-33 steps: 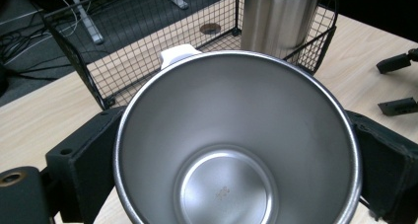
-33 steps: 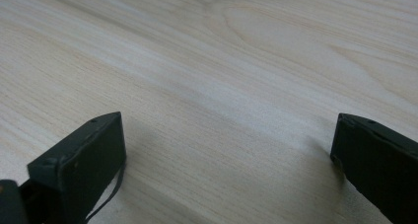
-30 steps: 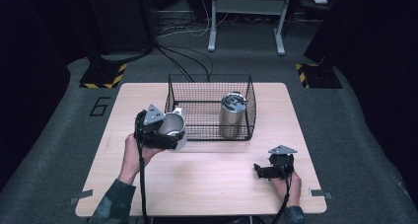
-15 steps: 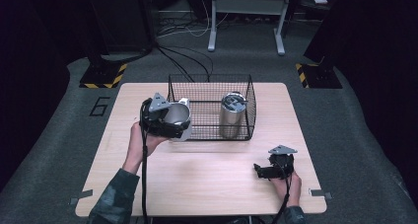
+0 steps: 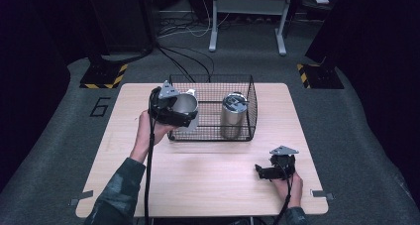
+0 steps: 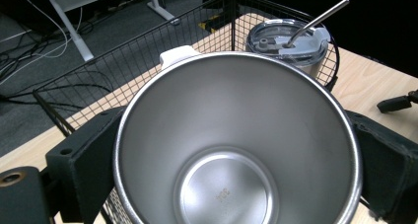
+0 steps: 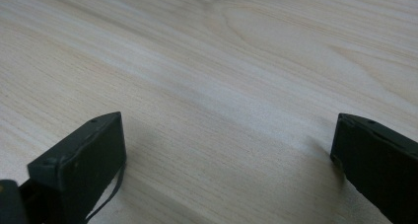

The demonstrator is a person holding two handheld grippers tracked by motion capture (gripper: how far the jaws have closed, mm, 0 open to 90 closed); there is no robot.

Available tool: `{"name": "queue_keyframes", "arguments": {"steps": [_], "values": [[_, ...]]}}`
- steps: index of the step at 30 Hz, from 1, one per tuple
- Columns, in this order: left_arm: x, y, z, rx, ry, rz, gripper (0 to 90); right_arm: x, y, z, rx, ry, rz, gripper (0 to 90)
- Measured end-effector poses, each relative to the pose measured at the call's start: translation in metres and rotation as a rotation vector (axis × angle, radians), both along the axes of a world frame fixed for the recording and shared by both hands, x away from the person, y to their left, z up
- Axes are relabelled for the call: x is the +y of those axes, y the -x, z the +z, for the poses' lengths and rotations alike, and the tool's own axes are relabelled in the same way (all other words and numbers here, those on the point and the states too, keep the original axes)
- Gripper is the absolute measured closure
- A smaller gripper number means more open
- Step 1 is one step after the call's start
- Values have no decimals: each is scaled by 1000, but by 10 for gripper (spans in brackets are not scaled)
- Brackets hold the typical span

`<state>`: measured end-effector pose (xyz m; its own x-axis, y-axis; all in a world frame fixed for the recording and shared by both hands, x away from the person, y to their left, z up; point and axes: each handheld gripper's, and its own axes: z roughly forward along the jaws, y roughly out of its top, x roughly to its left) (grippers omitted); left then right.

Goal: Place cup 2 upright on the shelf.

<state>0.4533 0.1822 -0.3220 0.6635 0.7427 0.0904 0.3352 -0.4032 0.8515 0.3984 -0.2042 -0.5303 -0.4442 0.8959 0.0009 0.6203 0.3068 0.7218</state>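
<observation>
The left gripper (image 5: 179,117) is clamped on an open, shiny stainless-steel cup (image 5: 185,106), 1 black jaw pressed on each side of its wall. The left gripper view looks straight down into the cup (image 6: 231,150), showing its bare round bottom and a small white tab at its far rim. The person's left hand (image 5: 148,131) holds the cup in the air at the left end of the black wire basket (image 5: 213,131), about level with the basket's top rim; whether the cup touches the wire is hard to tell from the high view.

The basket stands at the middle of the desk's far edge. In its right half stands a second steel tumbler (image 5: 233,117) with a clear grey lid, upright, and a metal straw (image 6: 315,20) leans out of that lid.

The right gripper (image 5: 265,171) lies low on the light wooden desk (image 5: 208,180) near the front right corner, held by the right hand (image 5: 288,184). Its 2 jaws stand wide apart with bare wood grain between them.
</observation>
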Motion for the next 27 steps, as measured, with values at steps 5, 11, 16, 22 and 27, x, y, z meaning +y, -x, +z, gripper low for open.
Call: {"name": "queue_keyframes", "arguments": {"steps": [5,11,16,22,27], "values": [[-4,-11,1,4,4,3,62,0,0,0,0,0,-1,0],[-6,-23,-2,6,8,9,62,0,0,0,0,0,-1,0],[-9,-33,-2,6,15,14,62,0,0,0,-1,0,-1,0],[-15,-45,-2,8,8,16,62,0,0,0,0,-1,-2,0],[-20,-56,-4,8,5,23,63,0,0,0,3,-2,0,0]]}}
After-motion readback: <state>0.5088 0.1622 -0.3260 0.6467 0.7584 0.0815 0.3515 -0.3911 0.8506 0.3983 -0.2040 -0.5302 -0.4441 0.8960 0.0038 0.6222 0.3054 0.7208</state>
